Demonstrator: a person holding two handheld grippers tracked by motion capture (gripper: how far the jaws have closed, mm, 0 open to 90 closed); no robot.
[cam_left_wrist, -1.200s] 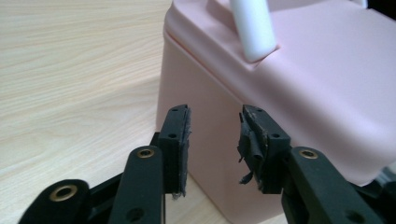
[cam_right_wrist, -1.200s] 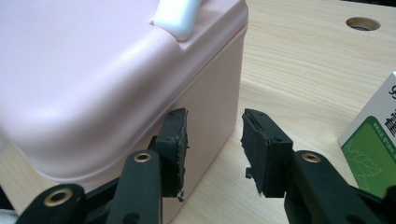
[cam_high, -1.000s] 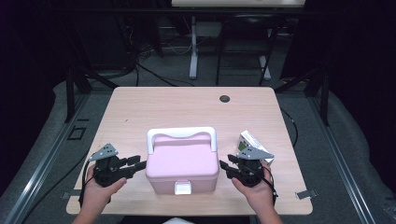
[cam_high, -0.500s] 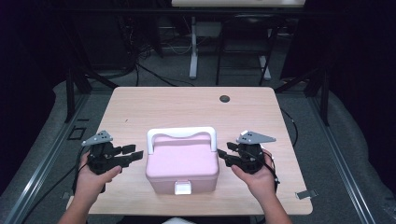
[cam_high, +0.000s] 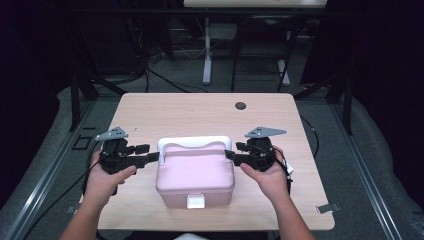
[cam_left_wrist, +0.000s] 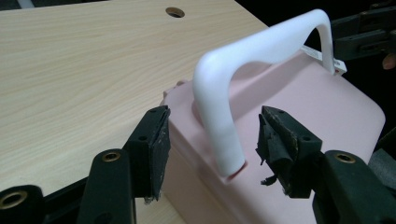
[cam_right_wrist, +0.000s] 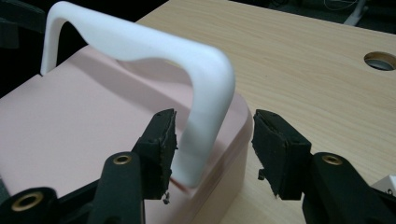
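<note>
One table (cam_high: 200, 107) stands in the high view, with one round hole (cam_high: 240, 106) in its top near the far edge. One pink box (cam_high: 195, 172) sits on it. The box has one white handle (cam_high: 194, 143) and one white latch (cam_high: 195, 201) at its front. Two claws are present: one left claw (cam_high: 146, 157) and one right claw (cam_high: 236, 157), each with two black jaws. Two hands hold them, one left hand (cam_high: 102, 182) and one right hand (cam_high: 272, 177). Two grey three-cornered plates top the claws, one apiece.

Light wooden table (cam_high: 200, 107), grey floor (cam_high: 350, 165), dark surroundings
</note>
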